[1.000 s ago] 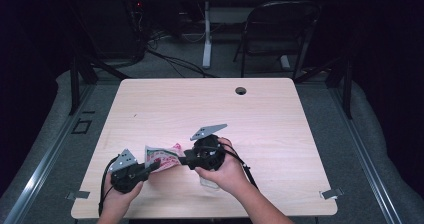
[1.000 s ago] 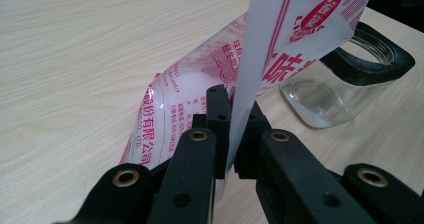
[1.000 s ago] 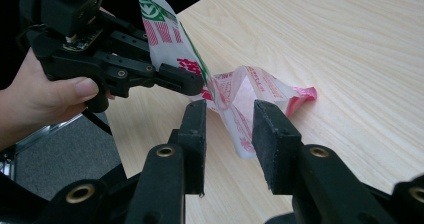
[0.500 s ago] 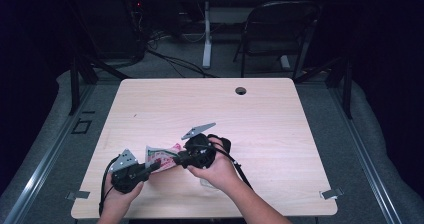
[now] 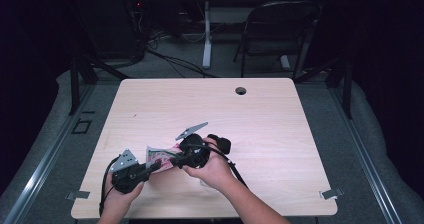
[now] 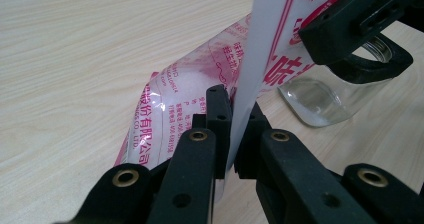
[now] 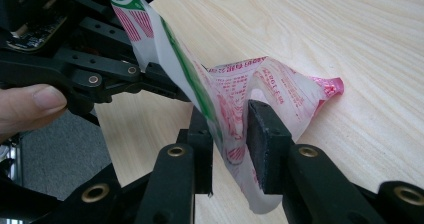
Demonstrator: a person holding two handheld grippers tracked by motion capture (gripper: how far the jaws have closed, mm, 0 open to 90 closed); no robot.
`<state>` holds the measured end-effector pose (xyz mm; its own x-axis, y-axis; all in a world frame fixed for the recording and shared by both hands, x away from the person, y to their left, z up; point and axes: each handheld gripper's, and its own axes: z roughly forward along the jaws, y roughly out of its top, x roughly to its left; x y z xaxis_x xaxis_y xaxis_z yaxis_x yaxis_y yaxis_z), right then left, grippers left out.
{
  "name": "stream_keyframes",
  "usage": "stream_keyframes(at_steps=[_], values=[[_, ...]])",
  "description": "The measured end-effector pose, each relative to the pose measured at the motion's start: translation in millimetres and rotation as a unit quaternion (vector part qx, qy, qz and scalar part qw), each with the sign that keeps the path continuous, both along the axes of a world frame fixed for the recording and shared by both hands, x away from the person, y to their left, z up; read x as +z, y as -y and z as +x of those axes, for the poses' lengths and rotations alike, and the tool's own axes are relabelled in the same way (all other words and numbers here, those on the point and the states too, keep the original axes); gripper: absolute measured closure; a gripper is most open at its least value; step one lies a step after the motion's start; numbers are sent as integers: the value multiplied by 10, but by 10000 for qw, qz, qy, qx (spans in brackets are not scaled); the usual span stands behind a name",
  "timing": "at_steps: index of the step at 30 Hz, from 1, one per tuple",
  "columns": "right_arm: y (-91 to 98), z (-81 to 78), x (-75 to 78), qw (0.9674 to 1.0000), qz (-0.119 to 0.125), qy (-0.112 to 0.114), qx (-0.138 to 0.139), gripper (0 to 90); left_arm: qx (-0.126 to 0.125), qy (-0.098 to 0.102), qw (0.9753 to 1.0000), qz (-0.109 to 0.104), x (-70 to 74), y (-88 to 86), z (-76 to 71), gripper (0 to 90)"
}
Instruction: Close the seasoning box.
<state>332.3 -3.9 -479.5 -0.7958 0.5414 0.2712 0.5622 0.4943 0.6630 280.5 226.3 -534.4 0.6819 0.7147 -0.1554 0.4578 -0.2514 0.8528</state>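
Note:
A clear plastic bag (image 5: 159,156) with red print hangs between my two grippers over the table's near left. My left gripper (image 5: 151,169) is shut on the bag's flat edge (image 6: 250,59), its pads (image 6: 218,109) pinching the film. My right gripper (image 5: 176,160) points left at it. Its jaws have just been closing with a fold of the bag (image 7: 230,109) between them, and a gap still shows between the pads (image 7: 262,134). A clear glass jar (image 6: 330,96) lies on its side on the table behind the bag.
The light wooden table (image 5: 275,124) has a round cable hole (image 5: 241,90) near its far edge. A folding chair (image 5: 280,29) and cables stand on the floor beyond it. The person's hand (image 7: 30,104) holds the left gripper.
My right gripper has moved left and a little down, closer to the left gripper and the bag. The left gripper has kept still with the bag in it.

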Motion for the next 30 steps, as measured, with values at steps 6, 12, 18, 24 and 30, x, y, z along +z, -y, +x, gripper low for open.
stream_keyframes(at_steps=[6, 12, 18, 24, 30], values=[[-55, 26, -30, 10000, -61, -52, 18, 738, -6, -2, 10000, 3, -3, 2, 2, 877], [-86, 53, -45, 9997, -183, -133, 54, 748, -23, 2, 10000, 20, -5, 5, 3, 875], [-91, 66, -56, 9995, -254, -157, 70, 795, -30, -18, 10000, 24, -10, 15, 2, 870], [-90, 78, -65, 9993, -336, -161, 72, 867, -62, -38, 9999, 73, -11, 23, 2, 860], [-90, 86, -67, 9992, -349, -157, 112, 886, -65, -32, 10000, 53, -16, 23, 3, 848]])
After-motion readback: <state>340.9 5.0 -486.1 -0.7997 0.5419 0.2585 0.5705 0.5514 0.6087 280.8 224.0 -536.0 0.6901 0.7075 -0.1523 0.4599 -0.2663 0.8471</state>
